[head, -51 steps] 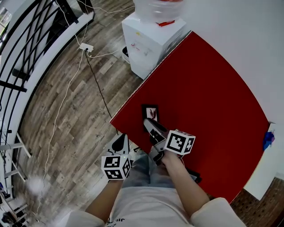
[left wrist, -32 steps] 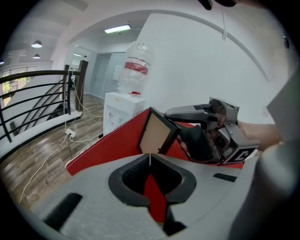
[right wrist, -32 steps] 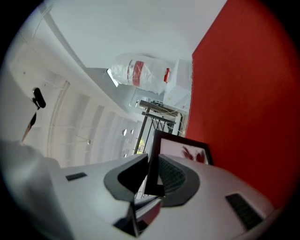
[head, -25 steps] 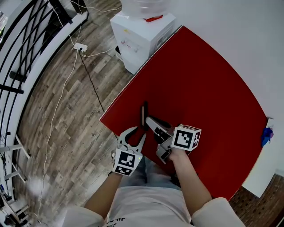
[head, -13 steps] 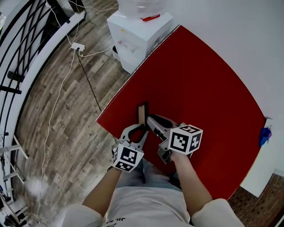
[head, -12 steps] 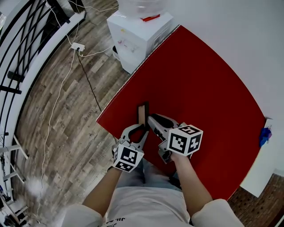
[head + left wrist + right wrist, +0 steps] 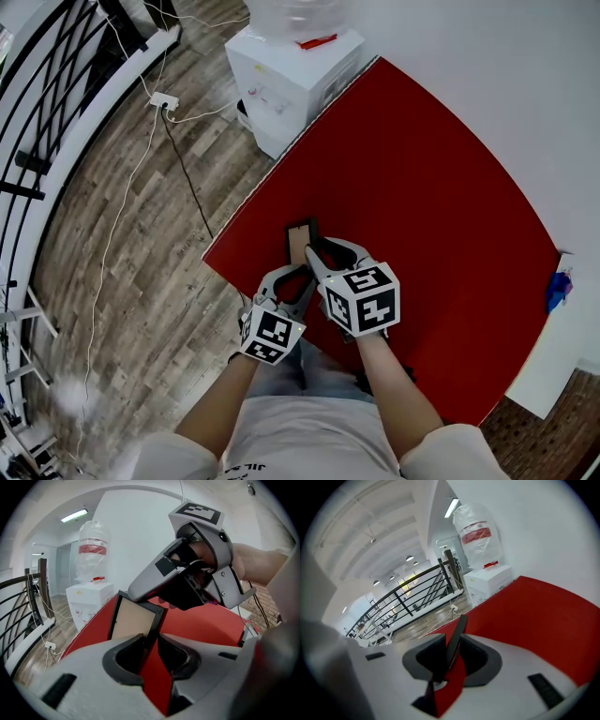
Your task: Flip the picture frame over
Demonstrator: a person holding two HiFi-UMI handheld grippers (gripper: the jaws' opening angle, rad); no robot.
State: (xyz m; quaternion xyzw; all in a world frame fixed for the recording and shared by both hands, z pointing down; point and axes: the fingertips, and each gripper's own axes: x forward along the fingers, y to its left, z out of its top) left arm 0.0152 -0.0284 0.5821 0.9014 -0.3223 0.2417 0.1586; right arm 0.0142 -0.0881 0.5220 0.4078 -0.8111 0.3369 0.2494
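The picture frame (image 7: 302, 238) stands on edge by the red table's (image 7: 422, 187) near-left edge, brown back facing the left gripper (image 7: 292, 274), whose spread jaws bracket its lower corner. The right gripper's (image 7: 319, 249) opening jaws straddle its top, unclamped.

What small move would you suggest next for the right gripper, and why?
Probably draw the right gripper back off the picture frame: its jaws are opening around the frame's edge, and the frame leans brown backing up, so it should settle flat.
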